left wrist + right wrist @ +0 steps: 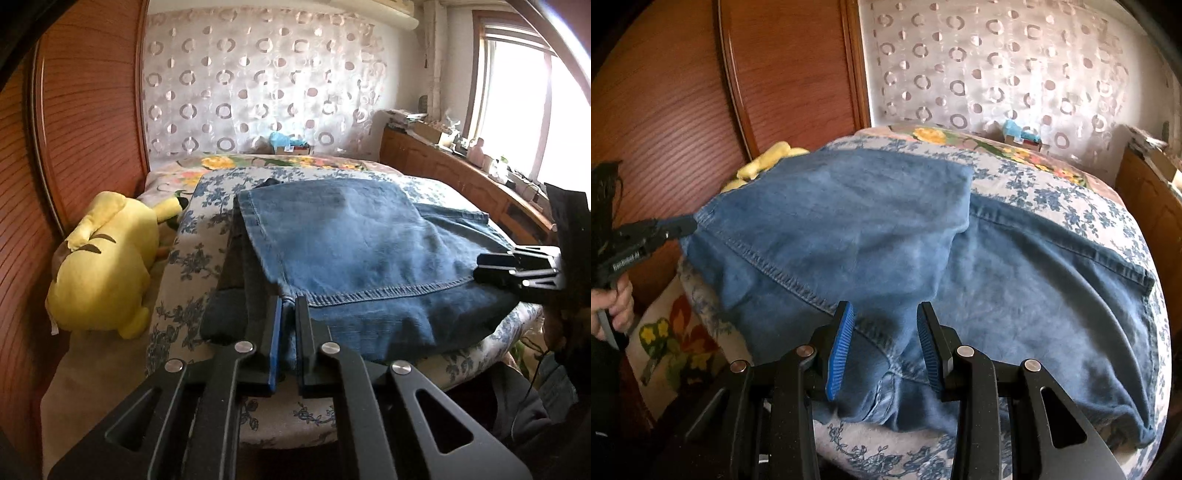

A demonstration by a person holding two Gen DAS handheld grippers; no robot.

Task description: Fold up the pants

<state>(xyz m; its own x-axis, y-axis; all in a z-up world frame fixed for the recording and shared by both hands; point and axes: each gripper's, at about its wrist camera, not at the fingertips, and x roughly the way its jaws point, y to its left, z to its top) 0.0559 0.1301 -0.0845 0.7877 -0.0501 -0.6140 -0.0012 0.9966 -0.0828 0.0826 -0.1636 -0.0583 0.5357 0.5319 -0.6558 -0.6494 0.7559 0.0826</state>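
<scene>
Blue denim pants (362,251) lie partly folded on a floral-covered bed, one lighter layer laid over a darker one; they also show in the right wrist view (871,236). My left gripper (289,301) is shut on the near left corner of the pants' hem, and shows in the right wrist view (687,223). My right gripper (884,314) is open with its jaws on either side of a bunched fold of the pants at the near edge. It also shows at the right in the left wrist view (480,266).
A yellow plush toy (107,258) lies left of the pants against a wooden headboard (81,110). A wooden cabinet (461,173) with clutter runs under the window at right. A patterned curtain (258,81) hangs behind the bed.
</scene>
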